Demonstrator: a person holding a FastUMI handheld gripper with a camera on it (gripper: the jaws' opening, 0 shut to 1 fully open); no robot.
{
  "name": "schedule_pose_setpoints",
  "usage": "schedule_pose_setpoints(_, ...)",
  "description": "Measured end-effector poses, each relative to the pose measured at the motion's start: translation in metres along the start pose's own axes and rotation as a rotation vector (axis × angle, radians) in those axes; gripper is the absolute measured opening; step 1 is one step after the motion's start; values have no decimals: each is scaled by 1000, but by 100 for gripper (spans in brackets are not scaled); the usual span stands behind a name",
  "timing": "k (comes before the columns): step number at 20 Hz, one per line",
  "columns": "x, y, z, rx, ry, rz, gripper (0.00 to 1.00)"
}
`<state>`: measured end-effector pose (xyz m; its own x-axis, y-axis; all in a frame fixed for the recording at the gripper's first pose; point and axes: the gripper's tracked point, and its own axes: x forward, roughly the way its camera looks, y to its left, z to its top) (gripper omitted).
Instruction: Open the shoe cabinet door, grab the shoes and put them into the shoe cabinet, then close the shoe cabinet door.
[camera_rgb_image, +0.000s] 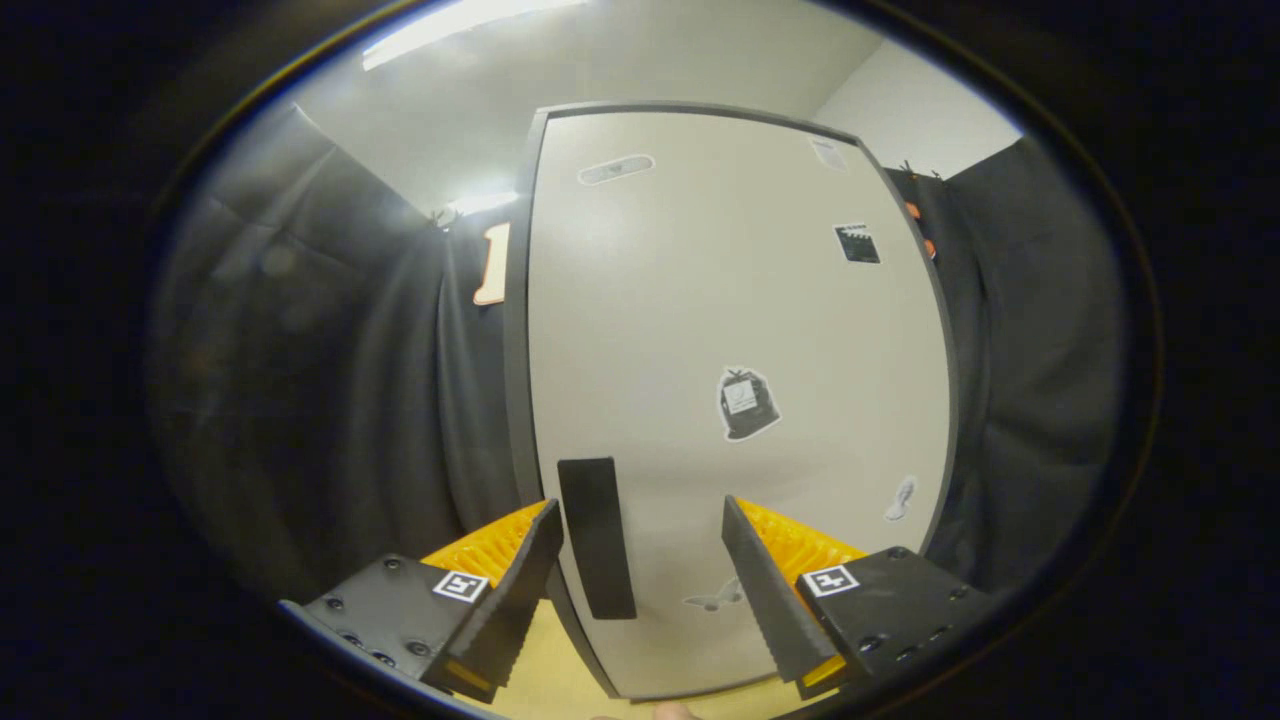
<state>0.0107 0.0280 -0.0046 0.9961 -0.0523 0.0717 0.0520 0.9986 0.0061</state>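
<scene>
1. Gripper view: I see the shoe cabinet door (730, 330) dead centre, closed, pale with a dark frame and a few stickers (747, 403) on it.
2. Its dark handle (597, 538) sits lower left on the door, just ahead of the fingers, nearer the left one.
3. Gripper (640, 570) spread wide, pinching nothing, at the bottom of frame.
4. Black curtains (330, 380) both sides.

Pale beige flat-panel shoe cabinet door (700, 330), dark grey edging. Matte black rectangular handle (597, 538). Black-and-white printed stickers (747, 403) scattered across the panel. Light yellowish wooden floor (550, 680). Plain dark grey cloth booth wall (330, 380).
</scene>
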Motion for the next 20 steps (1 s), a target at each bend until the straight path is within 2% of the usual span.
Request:
schedule_pose_setpoints(14, -44, -79, 34, -44, -101, -95, 99)
schedule_pose_setpoints(20, -54, -123, 36, -66, -97, -81, 99)
